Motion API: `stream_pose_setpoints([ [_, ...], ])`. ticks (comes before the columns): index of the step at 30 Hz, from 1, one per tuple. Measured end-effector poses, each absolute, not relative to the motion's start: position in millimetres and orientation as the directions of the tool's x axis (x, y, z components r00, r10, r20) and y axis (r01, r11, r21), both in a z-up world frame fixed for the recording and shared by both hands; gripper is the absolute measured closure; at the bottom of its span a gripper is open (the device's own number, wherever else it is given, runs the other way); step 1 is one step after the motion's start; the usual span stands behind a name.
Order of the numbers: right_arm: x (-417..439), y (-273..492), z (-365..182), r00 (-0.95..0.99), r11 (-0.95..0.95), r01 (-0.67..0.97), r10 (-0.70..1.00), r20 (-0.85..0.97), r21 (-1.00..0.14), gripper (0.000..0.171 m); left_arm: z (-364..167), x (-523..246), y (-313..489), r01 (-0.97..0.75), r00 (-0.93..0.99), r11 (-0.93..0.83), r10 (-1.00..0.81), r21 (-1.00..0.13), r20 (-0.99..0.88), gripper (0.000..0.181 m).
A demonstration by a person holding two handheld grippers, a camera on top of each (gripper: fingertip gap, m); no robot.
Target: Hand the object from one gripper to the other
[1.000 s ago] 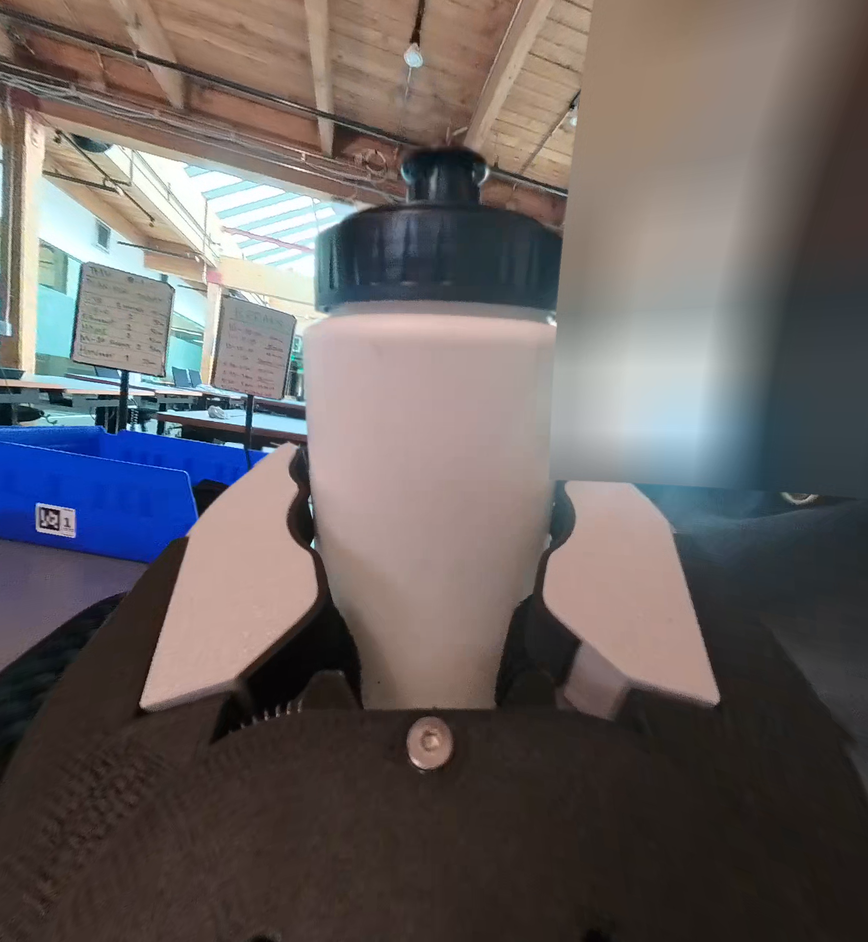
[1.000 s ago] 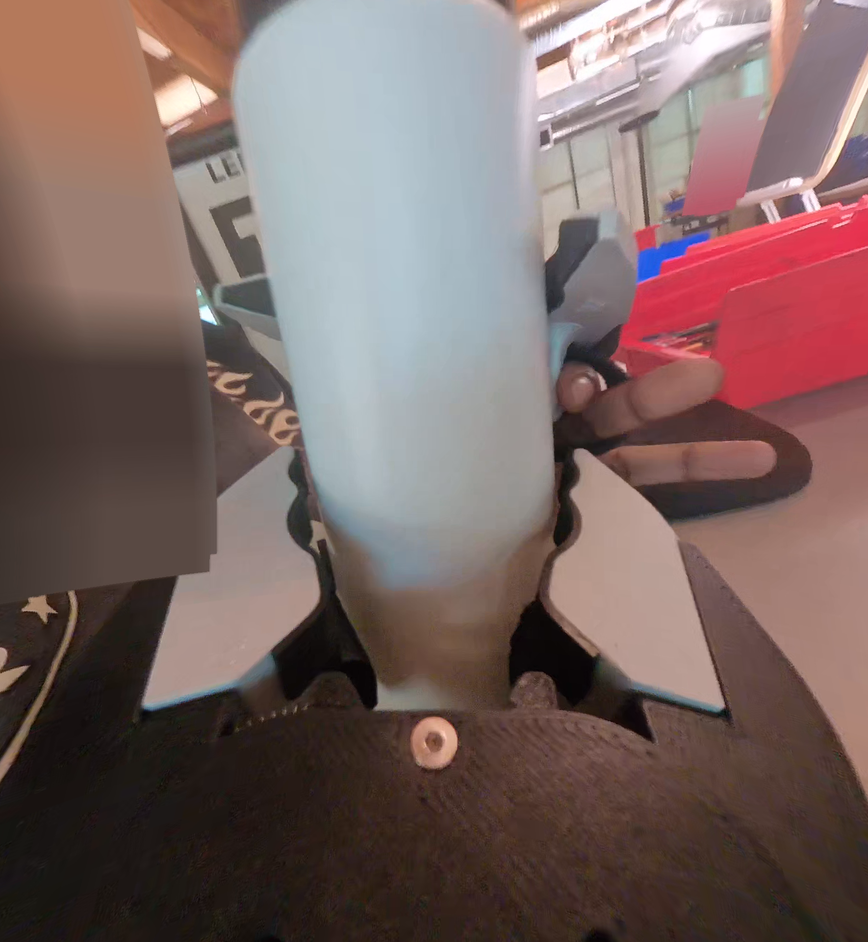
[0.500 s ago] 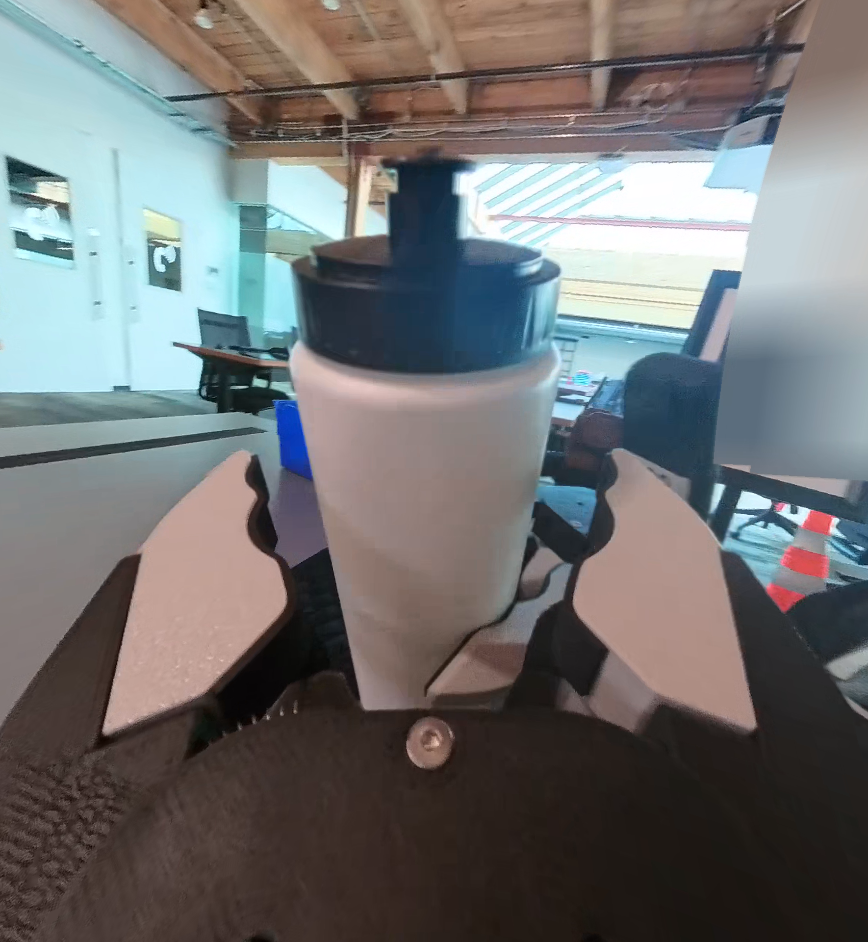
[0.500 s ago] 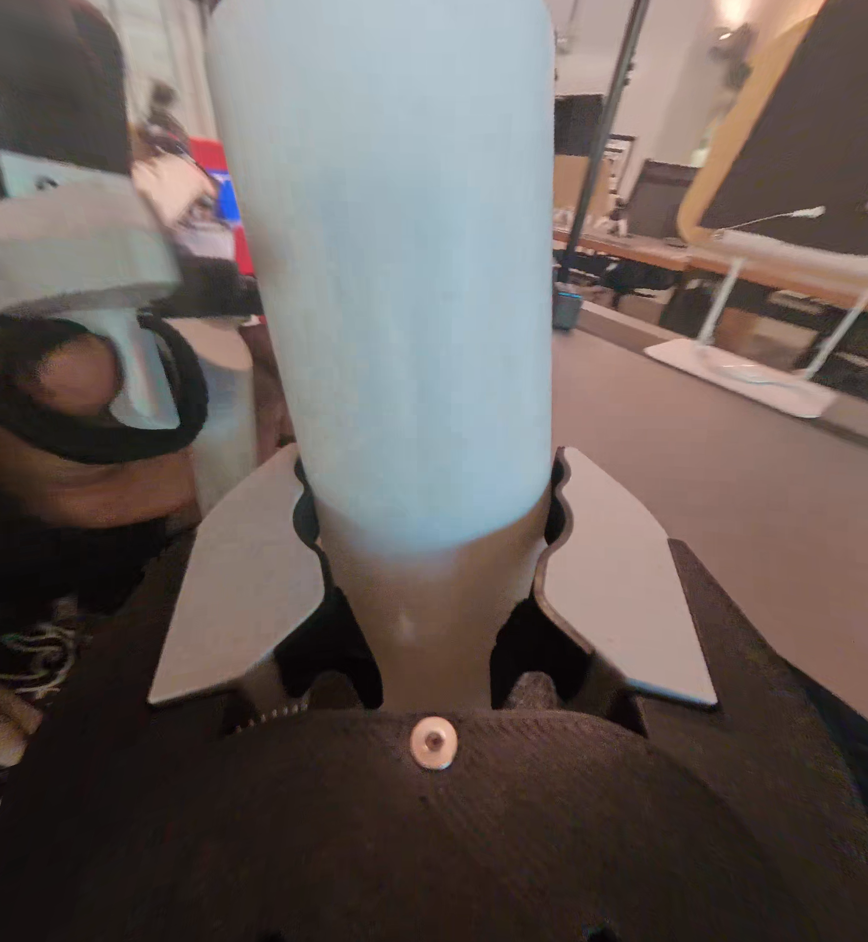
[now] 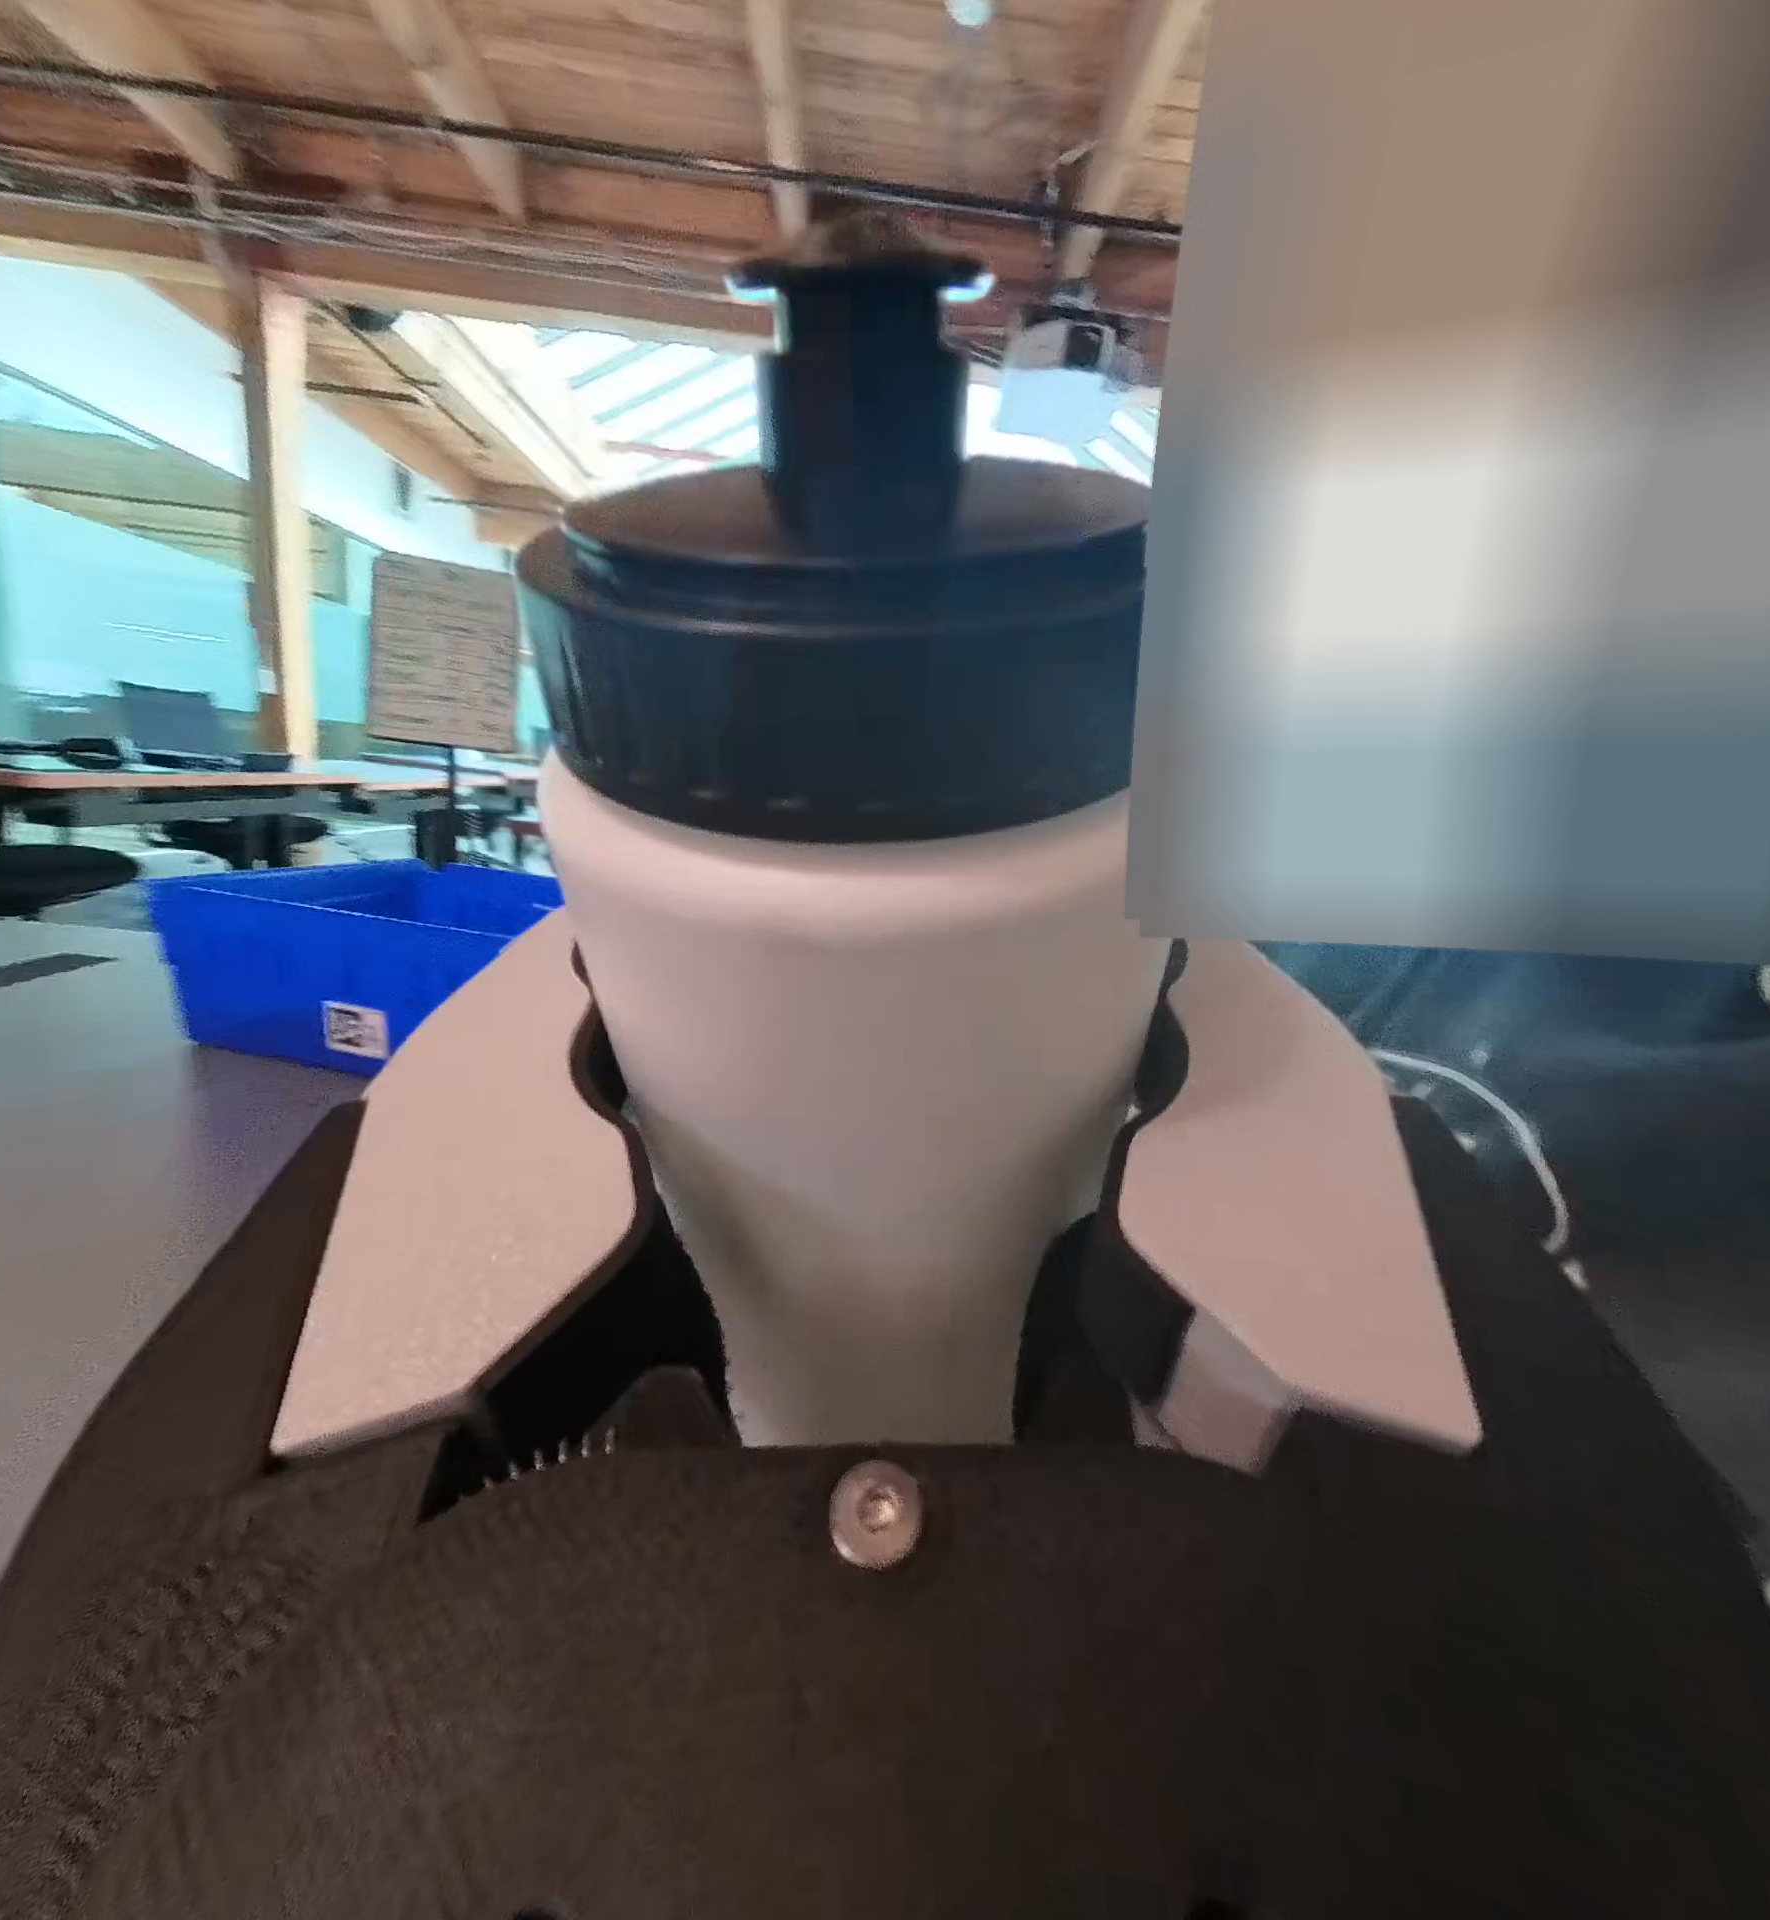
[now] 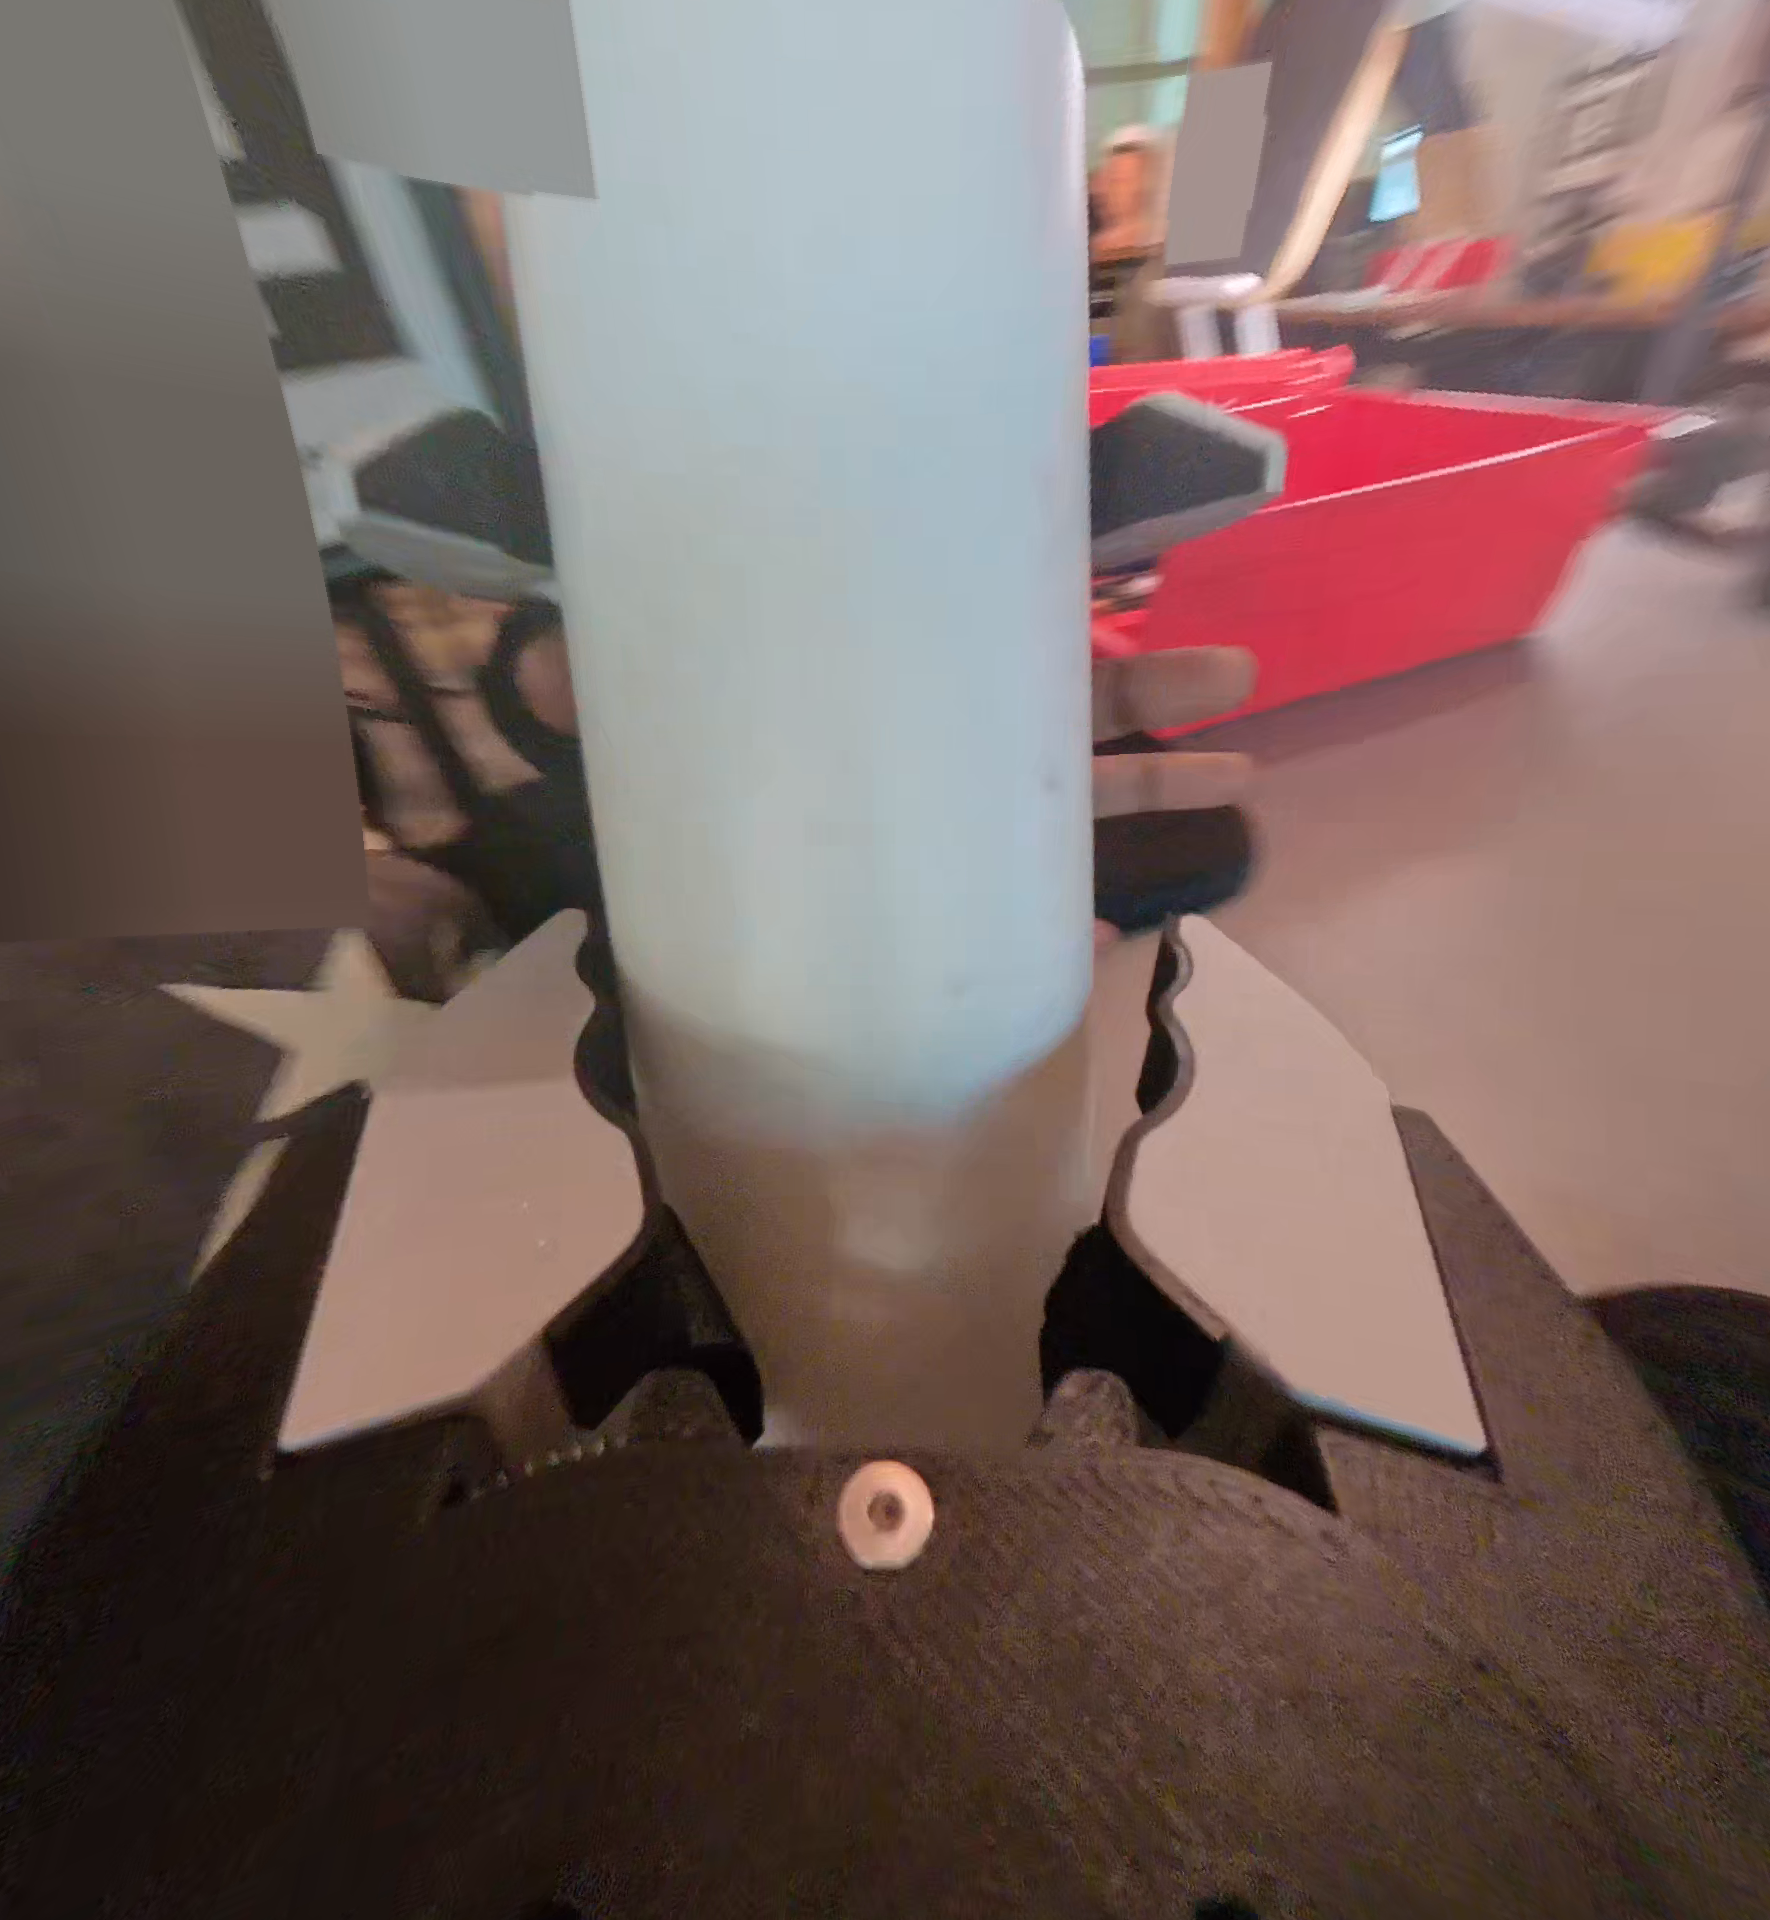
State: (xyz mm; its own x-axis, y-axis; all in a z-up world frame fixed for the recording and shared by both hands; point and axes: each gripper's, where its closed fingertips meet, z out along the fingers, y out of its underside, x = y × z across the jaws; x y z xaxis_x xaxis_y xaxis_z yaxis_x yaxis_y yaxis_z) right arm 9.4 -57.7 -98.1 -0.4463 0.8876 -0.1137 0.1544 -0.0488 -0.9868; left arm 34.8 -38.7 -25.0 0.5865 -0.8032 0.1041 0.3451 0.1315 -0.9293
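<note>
Right now both grippers have hold of the same white bottle [image 5: 860, 1091], one at each end. Biggest in sight beyond them is a red bin [image 6: 1380, 551], off past the right gripper's [image 6: 876, 1029] right-hand finger, and a blue bin [image 5: 320, 945] sits on the grey table [image 5: 60, 1195] out beyond the left gripper's [image 5: 876, 1039] left-hand finger. Between the left gripper's jaws the bottle stands upright, both fingers pressed against its sides just below the black cap [image 5: 829, 686], whose spout [image 5: 860, 405] points up and away from them. The right gripper's jaws close snugly on the bottle's lower body, with the bottle rising straight out ahead of them. Farther up that bottle, the left gripper's grey fingertips [image 6: 1193, 468] show on either side, gripping it too.
</note>
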Motion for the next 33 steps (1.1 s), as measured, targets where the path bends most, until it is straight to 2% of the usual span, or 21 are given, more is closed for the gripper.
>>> stream_pose_setpoints([
  [2,18.0,-71.9,-98.5,-0.566,-0.134,0.203,0.792,-0.228,-0.970,0.071,-29.4,43.5,-42.8,0.322,0.545,0.111,-0.834,-0.940,0.088,0.083],
  [4,21.2,-82.0,-101.7,-0.620,-0.153,0.232,0.738,-0.267,-0.961,0.069,-31.9,51.4,-45.9,0.311,0.512,0.105,-0.856,-0.945,0.073,0.084],
  [6,17.6,-85.5,-107.9,-0.617,-0.120,0.234,0.749,-0.242,-0.965,0.077,-31.7,57.5,-48.2,0.317,0.484,0.102,-0.873,-0.943,0.068,0.084],
  [10,12.7,-88.2,-103.6,-0.609,-0.126,0.183,0.764,-0.213,-0.975,0.081,-23.9,51.6,-46.0,0.380,0.489,0.095,-0.865,-0.920,0.113,0.085],
  [12,7.3,-75.1,-97.2,-0.542,-0.155,0.134,0.815,-0.204,-0.979,0.081,-23.6,37.8,-35.9,0.364,0.598,0.150,-0.795,-0.919,0.107,0.086],
  [15,0.8,-46.9,-93.1,-0.361,-0.099,0.075,0.925,-0.120,-0.992,0.082,-28.4,22.5,-22.1,0.256,0.757,0.219,-0.651,-0.942,0.054,0.071],
  [18,-0.5,-20.0,-89.9,-0.140,0.046,0.040,0.989,0.040,-0.998,0.082,-27.4,18.0,-14.9,0.222,0.820,0.215,-0.568,-0.951,0.063,0.065],
  [22,-2.1,-2.6,-96.0,0.089,0.278,0.137,0.953,0.291,-0.951,0.082,-29.2,22.8,-6.3,0.211,0.864,0.210,-0.497,-0.955,0.082,0.063],
  [24,-4.0,-3.8,-98.9,0.128,0.342,0.176,0.922,0.366,-0.923,0.082,-32.2,23.6,-2.1,0.208,0.882,0.209,-0.462,-0.955,0.091,0.065],
  [26,-5.6,-8.2,-99.5,0.144,0.367,0.184,0.908,0.394,-0.912,0.082,-36.8,18.9,0.9,0.210,0.895,0.200,-0.432,-0.957,0.106,0.078],
  [28,-6.3,-9.8,-98.9,0.154,0.378,0.187,0.900,0.407,-0.907,0.081,-37.0,16.6,-1.2,0.247,0.876,0.189,-0.462,-0.950,0.136,0.079],
  [33,-5.8,-25.1,-95.5,0.018,0.398,0.133,0.915,0.404,-0.908,0.085,-32.2,15.1,-11.7,0.277,0.811,0.178,-0.570,-0.944,0.131,0.080],
])
